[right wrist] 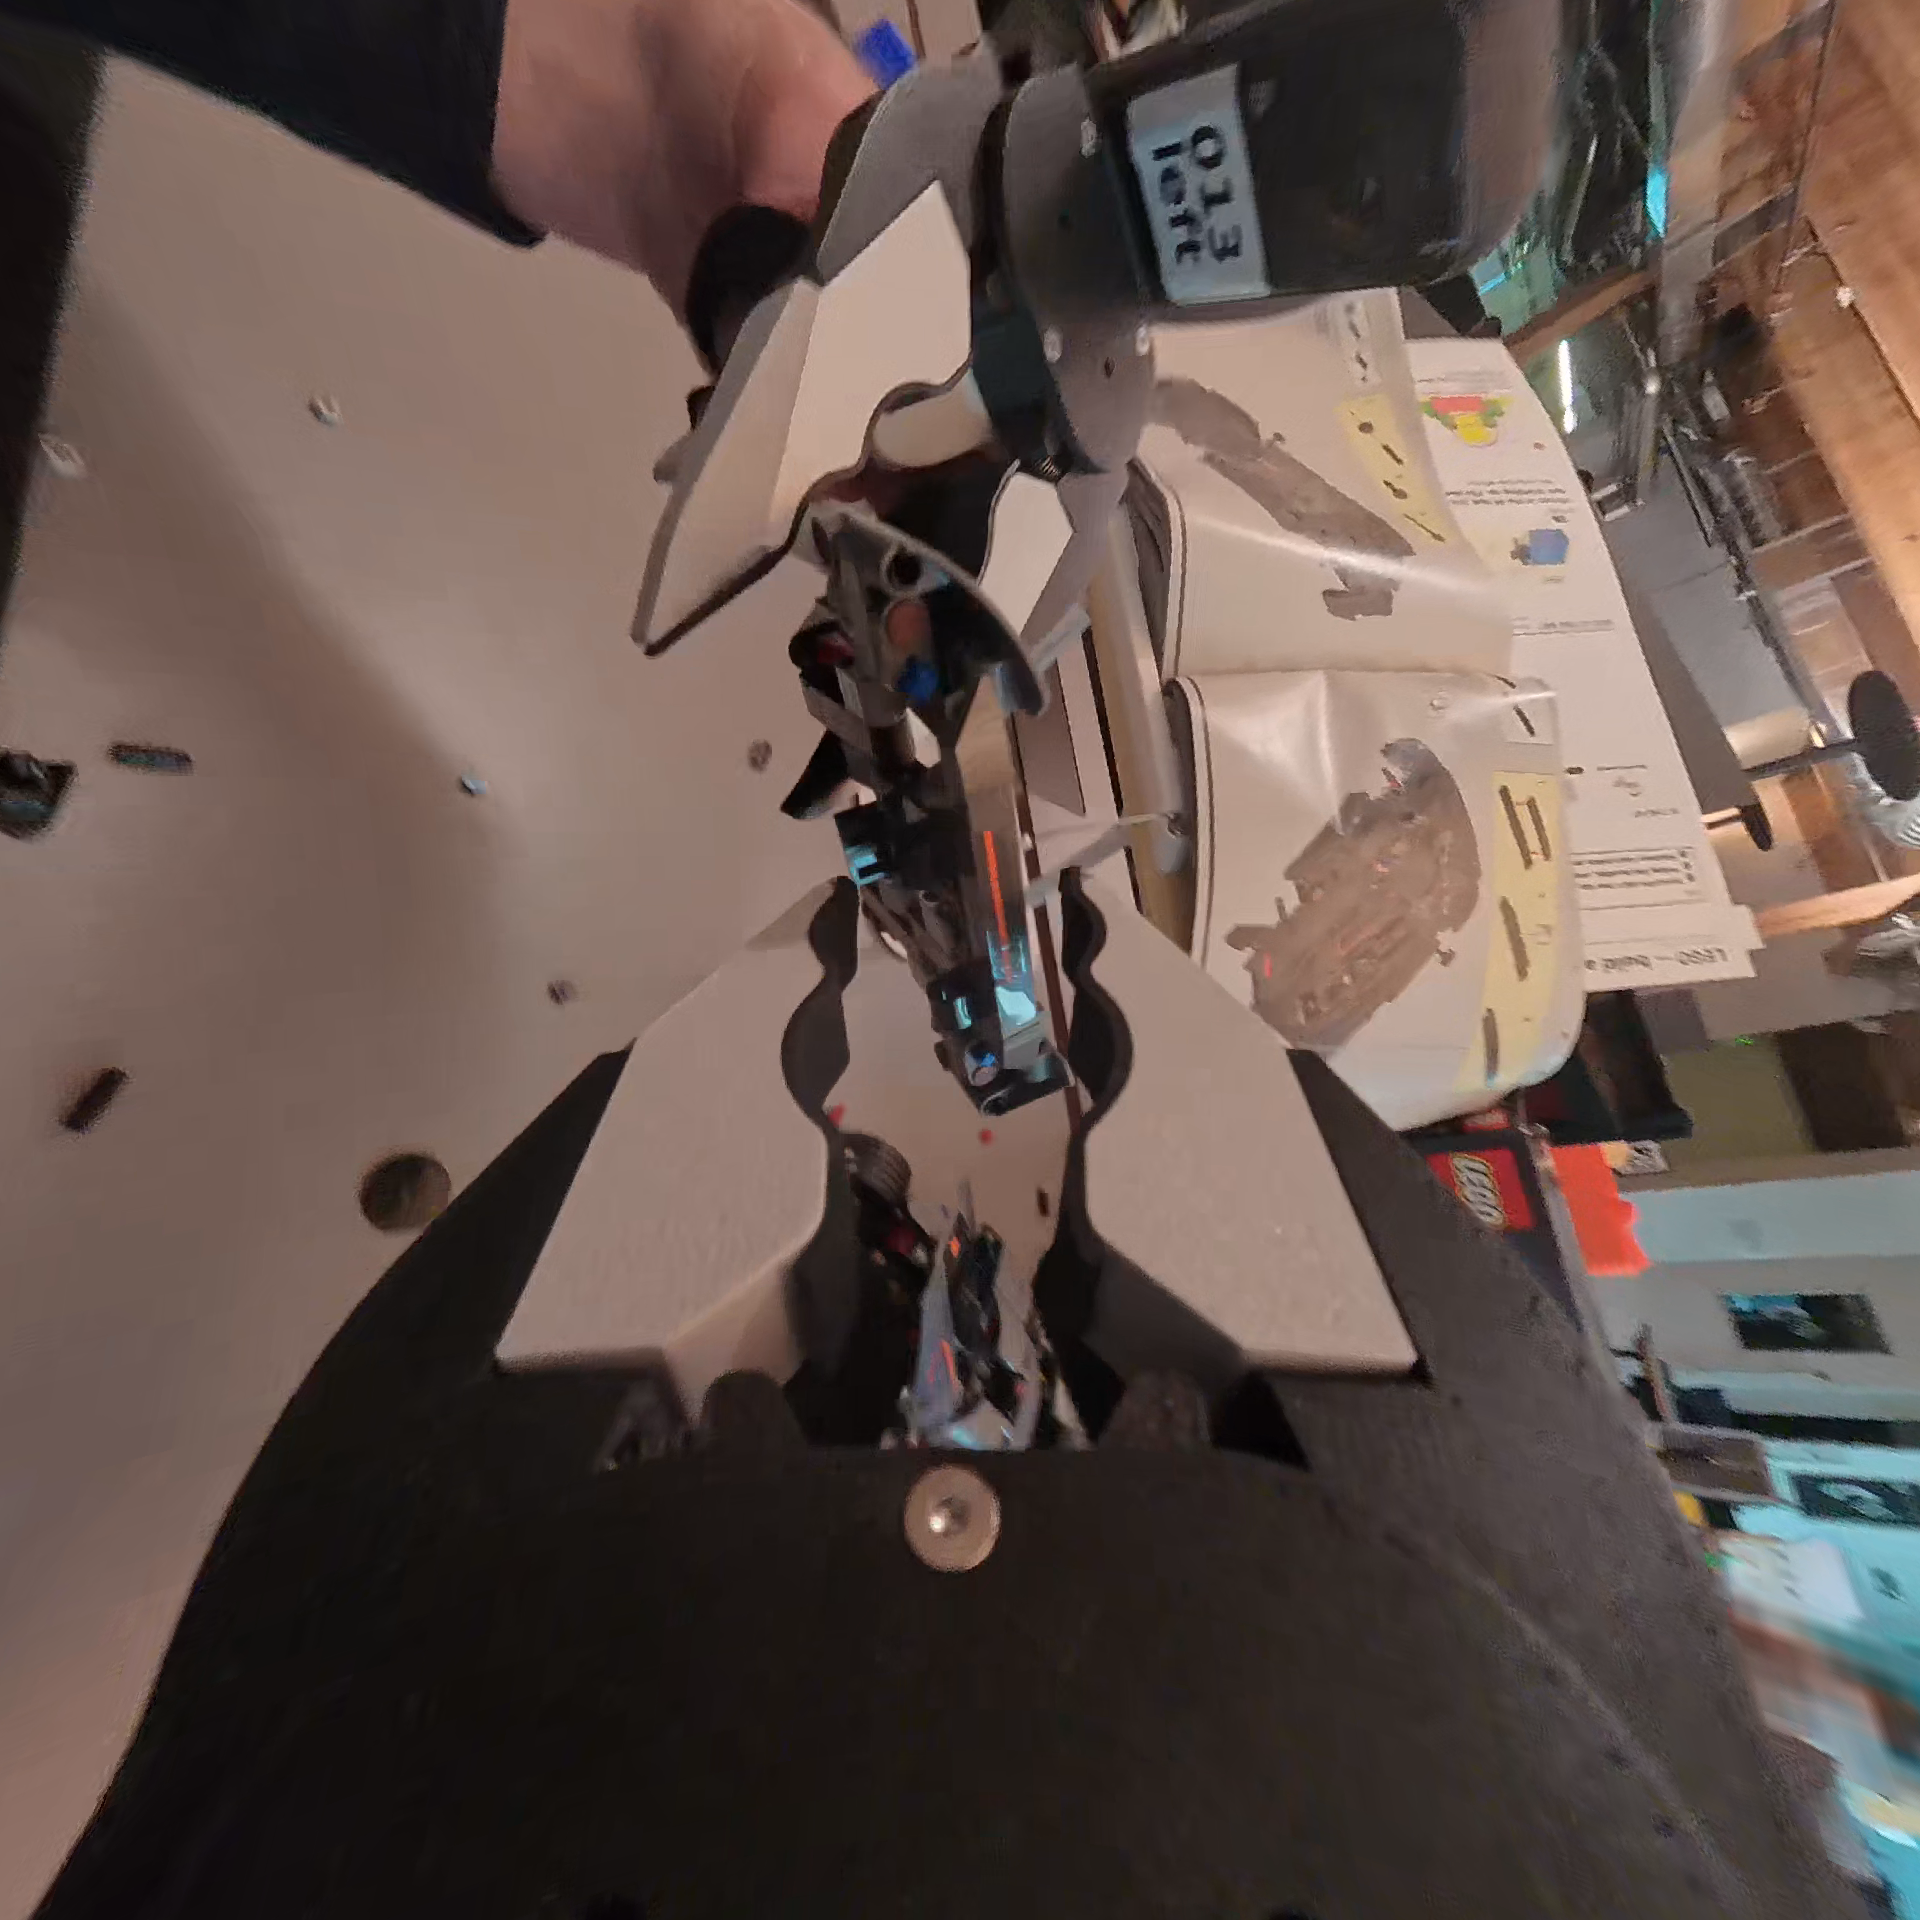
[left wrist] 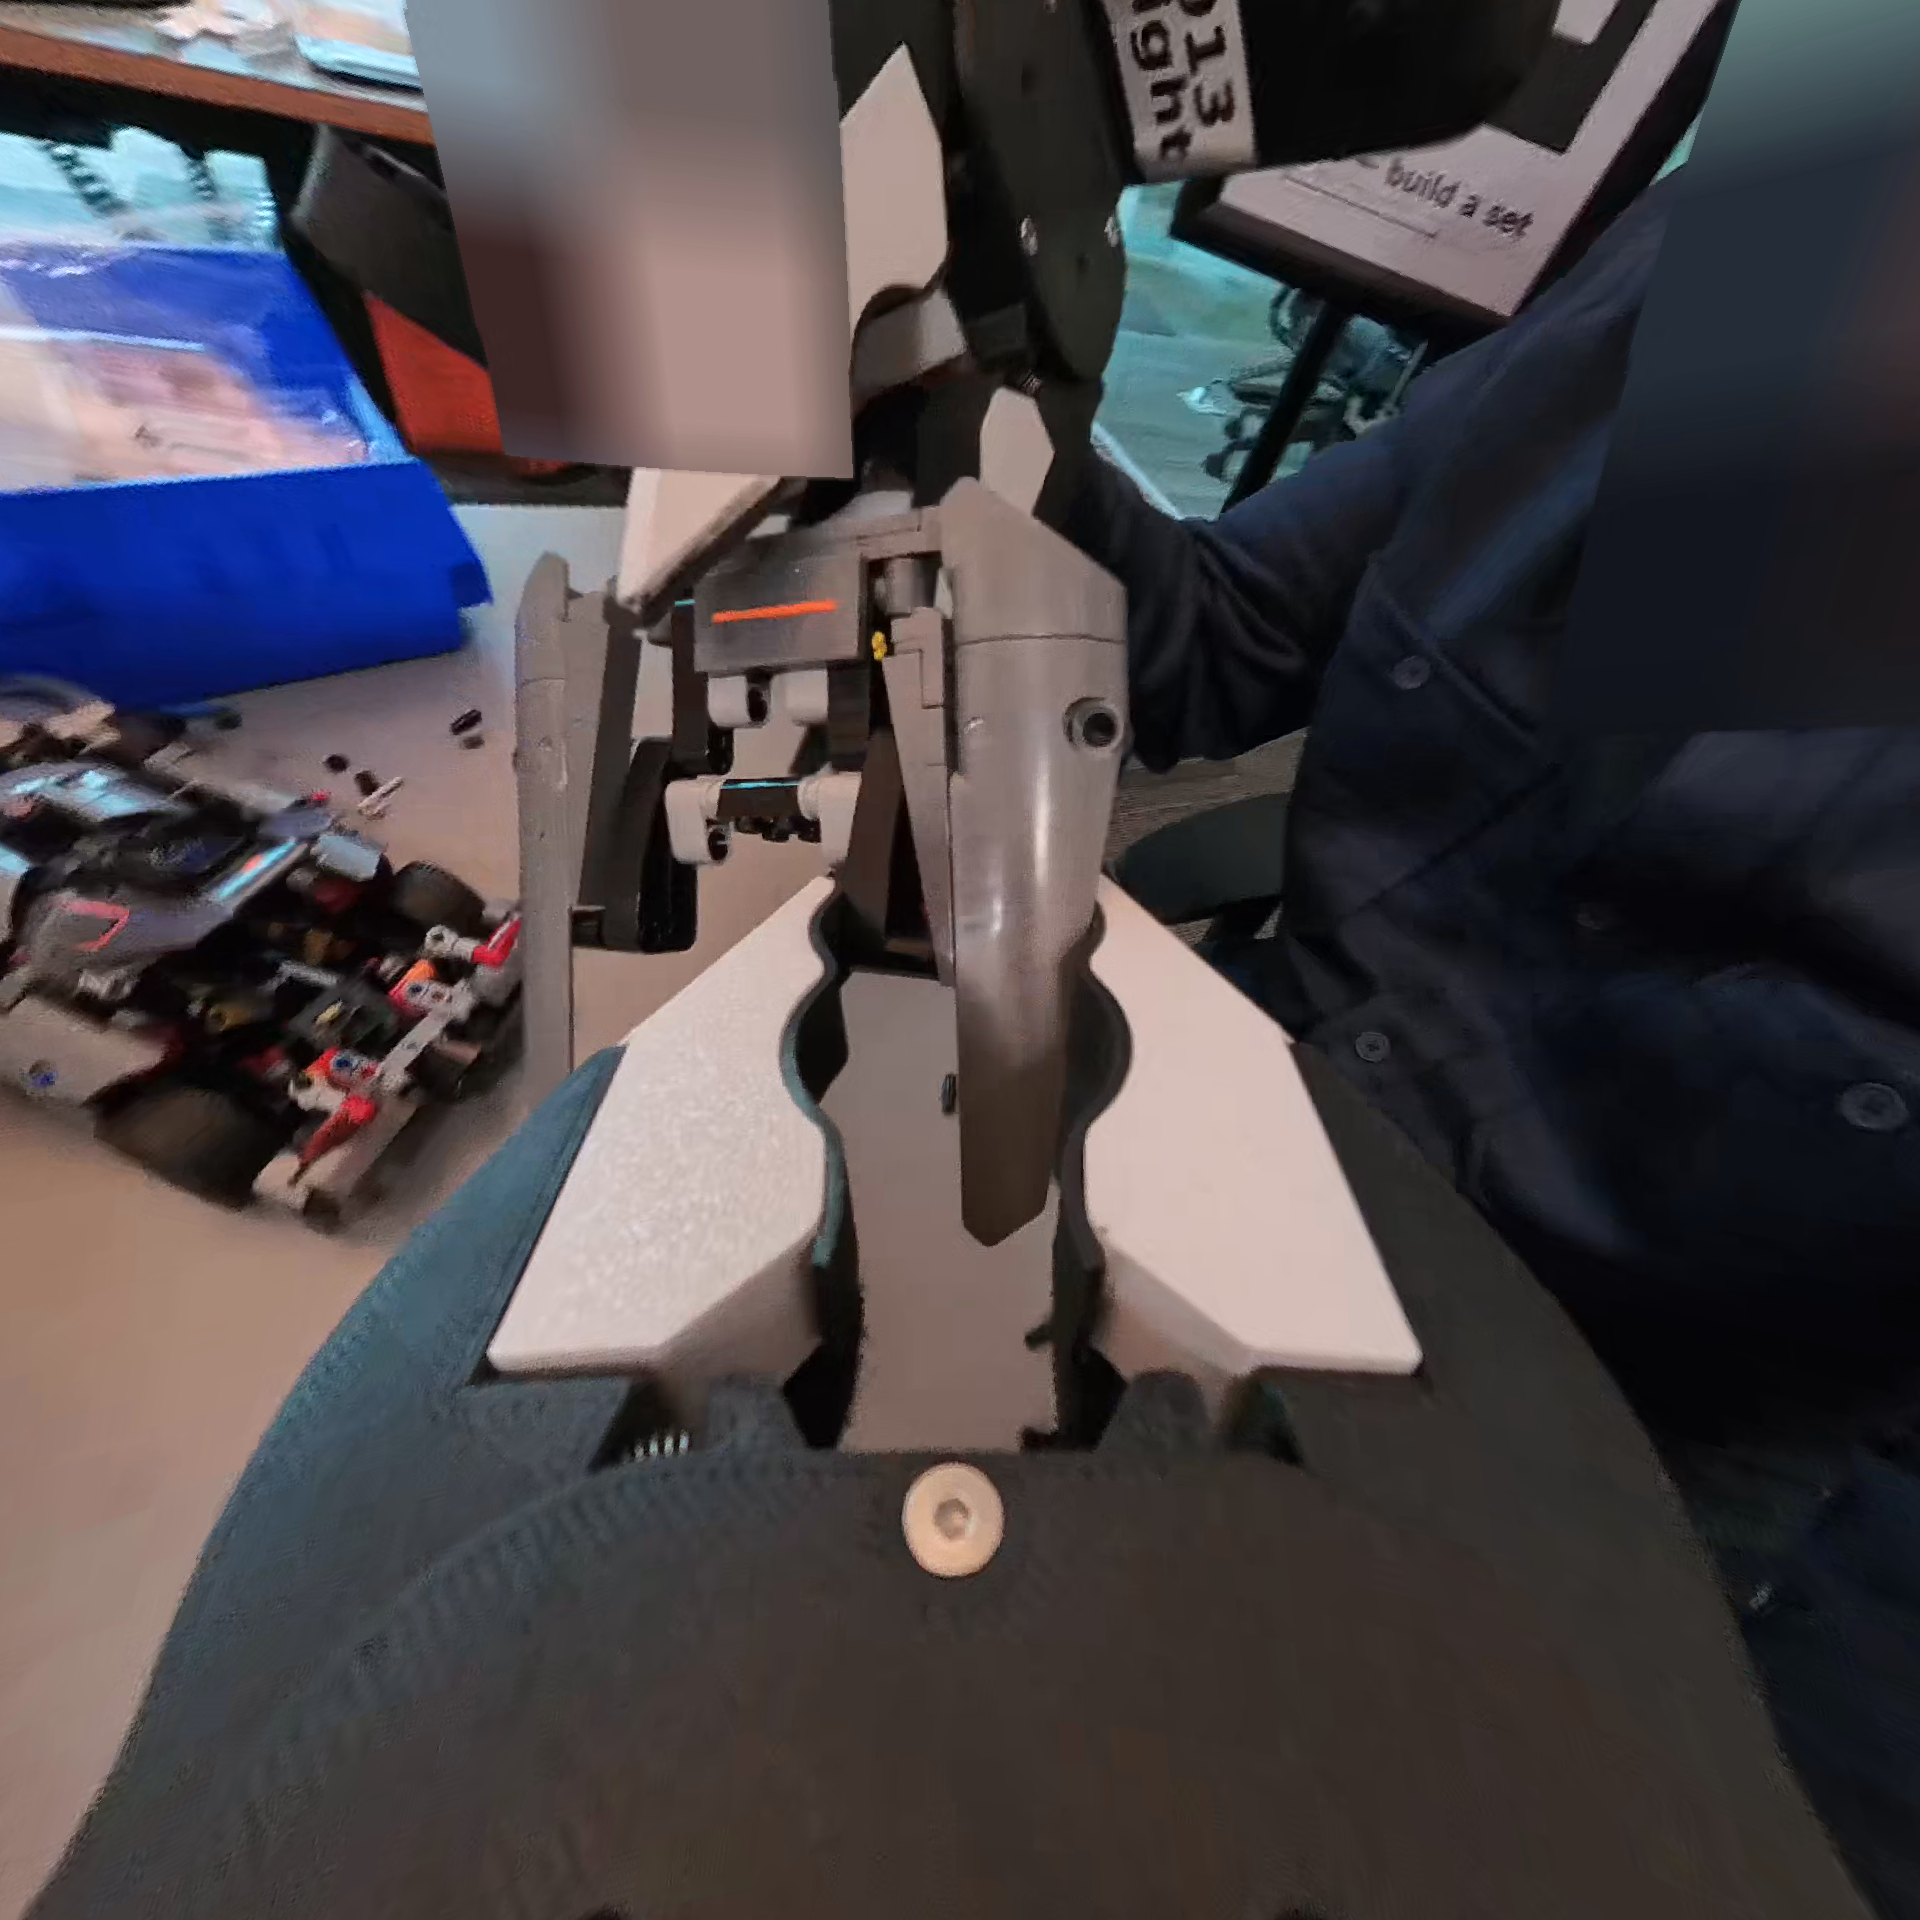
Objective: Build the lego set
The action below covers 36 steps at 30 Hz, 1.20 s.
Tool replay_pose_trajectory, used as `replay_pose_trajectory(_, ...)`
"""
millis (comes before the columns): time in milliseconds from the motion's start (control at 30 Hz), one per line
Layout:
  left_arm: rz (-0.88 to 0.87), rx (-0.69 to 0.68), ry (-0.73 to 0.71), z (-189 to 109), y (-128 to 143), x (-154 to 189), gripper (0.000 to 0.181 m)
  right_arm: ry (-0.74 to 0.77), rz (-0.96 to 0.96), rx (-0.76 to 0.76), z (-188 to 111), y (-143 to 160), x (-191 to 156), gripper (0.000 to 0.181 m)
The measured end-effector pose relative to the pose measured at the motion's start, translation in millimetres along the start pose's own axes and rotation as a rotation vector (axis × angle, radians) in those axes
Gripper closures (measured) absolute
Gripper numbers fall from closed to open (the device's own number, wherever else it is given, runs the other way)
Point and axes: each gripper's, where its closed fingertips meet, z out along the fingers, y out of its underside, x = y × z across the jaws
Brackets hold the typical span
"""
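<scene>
A lego sub-assembly (left wrist: 831, 644) of grey curved panels and a black block with an orange stripe hangs in the air between both grippers. My left gripper (left wrist: 961, 904) is shut on its near end, and one long grey panel (left wrist: 1003, 1018) runs back between the white fingers (left wrist: 717, 1122). My right gripper (left wrist: 862, 520) comes down from above onto its far end. In the right wrist view my right gripper (right wrist: 951, 904) is shut on the sub-assembly (right wrist: 935, 862), and my left gripper (right wrist: 904, 727) holds its other end. A partly built lego car (left wrist: 239, 987) lies on the table.
Small loose lego pieces (left wrist: 364, 779) lie near the car. A blue box (left wrist: 208, 551) stands behind it. An open instruction booklet (right wrist: 1403, 831) and a lego box (right wrist: 1475, 1195) are beside the table (right wrist: 312, 623). A person in a dark jacket (left wrist: 1558, 727) sits close on the right. The partly built lego car (left wrist: 239, 987) is about equally far from each gripper, around 25 cm.
</scene>
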Motion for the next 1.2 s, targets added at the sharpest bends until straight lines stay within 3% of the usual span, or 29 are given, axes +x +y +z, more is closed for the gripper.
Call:
replay_pose_trajectory(67, 0.025, -0.030, 0.050, 7, -5, -2, 0.143, -0.004, -0.029, -0.050, -1, 8, 1, 0.150)
replay_pose_trajectory(100, 0.034, -0.052, 0.065, 11, -6, -4, 0.144, -0.033, -0.032, -0.072, -3, 12, -1, 0.161)
replay_pose_trajectory(233, 0.045, -0.062, 0.121, 21, -22, -17, 0.143, -0.051, 0.043, -0.119, -19, 27, 9, 0.169)
replay_pose_trajectory(467, 0.127, 0.032, -0.033, 22, -47, -67, 0.113, 0.084, 0.230, -0.213, -53, 67, 40, 0.172)
replay_pose_trajectory(600, 0.174, -0.144, -0.343, 20, -7, -138, 0.106, 0.152, 0.321, -0.282, -61, 97, 40, 0.172)
replay_pose_trajectory(767, 0.220, -0.332, -0.492, 33, 45, -187, 0.100, 0.175, 0.398, -0.340, -57, 126, 23, 0.172)
replay_pose_trajectory(900, 0.242, -0.256, -0.515, 42, 42, -208, 0.107, 0.248, 0.500, -0.406, -58, 153, 18, 0.172)
replay_pose_trajectory(1100, 0.381, -0.330, -0.534, 65, 51, -220, 0.135, 0.285, 0.561, -0.434, -64, 168, 12, 0.172)
replay_pose_trajectory(1200, 0.384, -0.282, -0.544, 69, 46, -223, 0.146, 0.306, 0.580, -0.452, -71, 173, 11, 0.173)
